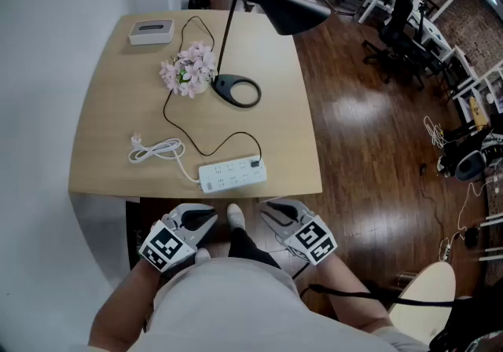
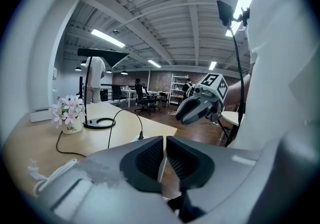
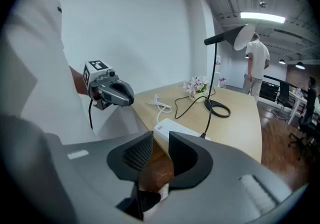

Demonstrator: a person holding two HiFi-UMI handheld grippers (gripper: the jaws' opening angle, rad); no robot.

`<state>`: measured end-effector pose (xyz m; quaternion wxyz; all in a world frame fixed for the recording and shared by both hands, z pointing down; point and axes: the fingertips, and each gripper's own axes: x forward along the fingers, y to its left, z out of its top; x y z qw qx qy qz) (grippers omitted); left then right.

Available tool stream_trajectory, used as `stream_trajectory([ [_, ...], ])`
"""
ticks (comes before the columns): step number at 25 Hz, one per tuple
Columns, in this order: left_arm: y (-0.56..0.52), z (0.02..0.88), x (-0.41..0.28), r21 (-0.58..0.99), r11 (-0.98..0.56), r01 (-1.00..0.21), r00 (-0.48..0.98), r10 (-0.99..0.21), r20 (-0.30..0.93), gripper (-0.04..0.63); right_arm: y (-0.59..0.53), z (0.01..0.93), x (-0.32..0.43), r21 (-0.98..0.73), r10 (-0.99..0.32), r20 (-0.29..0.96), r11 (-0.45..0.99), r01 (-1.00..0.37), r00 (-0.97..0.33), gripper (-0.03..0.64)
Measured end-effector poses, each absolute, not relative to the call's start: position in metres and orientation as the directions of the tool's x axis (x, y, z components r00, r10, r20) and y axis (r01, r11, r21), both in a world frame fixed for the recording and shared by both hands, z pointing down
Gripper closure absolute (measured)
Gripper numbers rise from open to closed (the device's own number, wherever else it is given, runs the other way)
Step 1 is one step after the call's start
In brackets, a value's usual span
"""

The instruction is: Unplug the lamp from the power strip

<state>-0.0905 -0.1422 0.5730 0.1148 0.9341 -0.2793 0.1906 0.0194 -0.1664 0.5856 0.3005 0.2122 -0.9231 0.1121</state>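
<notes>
Plainly, one black lamp (image 1: 292, 12) stands on the bench (image 1: 110, 107), its ring base to the right of centre and its head leaning out past the far right edge; one black cord (image 1: 167, 111) loops from it across the top and ends in one plug (image 1: 255, 163), which sits in the single white power strip (image 1: 232, 175) near the front edge; the plug seems to be at the strip's right end, though the exact socket is too small to make out. One white cord (image 1: 157, 151) leaves the strip's left end and lies coiled just left of it. One pot of pink flowers (image 1: 189, 72) stands just left of the lamp base, and one white box (image 1: 151, 31) lies at the far left corner.

Two grippers are held low against the person's body, below the front edge of the bench and clear of it; the left gripper (image 1: 206, 217) has its jaws only a thin slit apart, with nothing between them; the right gripper (image 1: 267, 209) shows a slightly wider but narrow gap, also empty. The power strip lies ahead of both, between their lines, touched by neither.
</notes>
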Motion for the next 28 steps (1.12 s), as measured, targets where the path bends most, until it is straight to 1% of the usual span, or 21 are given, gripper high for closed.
stream_trajectory([
  [2, -0.177, 0.586, -0.080, 0.106, -0.811, -0.576, 0.756, -0.479, 0.446, 0.589, -0.204, 0.596, 0.021, -0.004, -0.310, 0.636, 0.914, -0.405, -0.707, 0.515],
  [6, -0.233, 0.622, -0.058, 0.133, -0.804, -0.580, 0.736, -0.447, 0.508, 0.591, -0.269, 0.625, 0.027, 0.075, -0.268, 0.692, 0.950, -0.303, -0.670, 0.515],
  [9, -0.264, 0.650, -0.045, 0.167, -0.792, -0.587, 0.719, -0.416, 0.557, 0.591, -0.305, 0.655, 0.027, 0.079, -0.206, 0.736, 0.972, -0.220, -0.645, 0.515],
  [13, -0.291, 0.687, -0.030, 0.204, -0.774, -0.599, 0.684, -0.363, 0.633, 0.592, -0.326, 0.693, 0.021, 0.070, -0.092, 0.795, 0.996, -0.060, -0.600, 0.515],
  [18, -0.298, 0.723, -0.017, 0.235, -0.773, -0.589, 0.642, -0.271, 0.717, 0.592, -0.324, 0.707, 0.008, 0.064, 0.014, 0.810, 0.992, 0.112, -0.586, 0.515],
  [20, -0.299, 0.729, -0.014, 0.236, -0.771, -0.591, 0.626, -0.255, 0.737, 0.594, -0.321, 0.708, 0.004, 0.065, 0.046, 0.811, 0.984, 0.168, -0.584, 0.530],
  [21, -0.299, 0.732, -0.014, 0.235, -0.771, -0.592, 0.614, -0.243, 0.751, 0.594, -0.320, 0.708, 0.003, 0.067, 0.058, 0.811, 0.979, 0.191, -0.582, 0.551],
  [22, -0.298, 0.735, -0.015, 0.234, -0.772, -0.591, 0.602, -0.228, 0.766, 0.594, -0.319, 0.708, 0.002, 0.068, 0.069, 0.812, 0.975, 0.210, -0.579, 0.556],
  [25, -0.296, 0.736, -0.014, 0.241, -0.774, -0.586, 0.588, -0.201, 0.784, 0.594, -0.319, 0.706, 0.003, 0.064, 0.090, 0.822, 0.966, 0.249, -0.562, 0.559],
  [28, -0.299, 0.734, -0.012, 0.253, -0.767, -0.590, 0.588, -0.193, 0.786, 0.594, -0.321, 0.701, 0.004, 0.052, 0.106, 0.820, 0.965, 0.256, -0.562, 0.560],
])
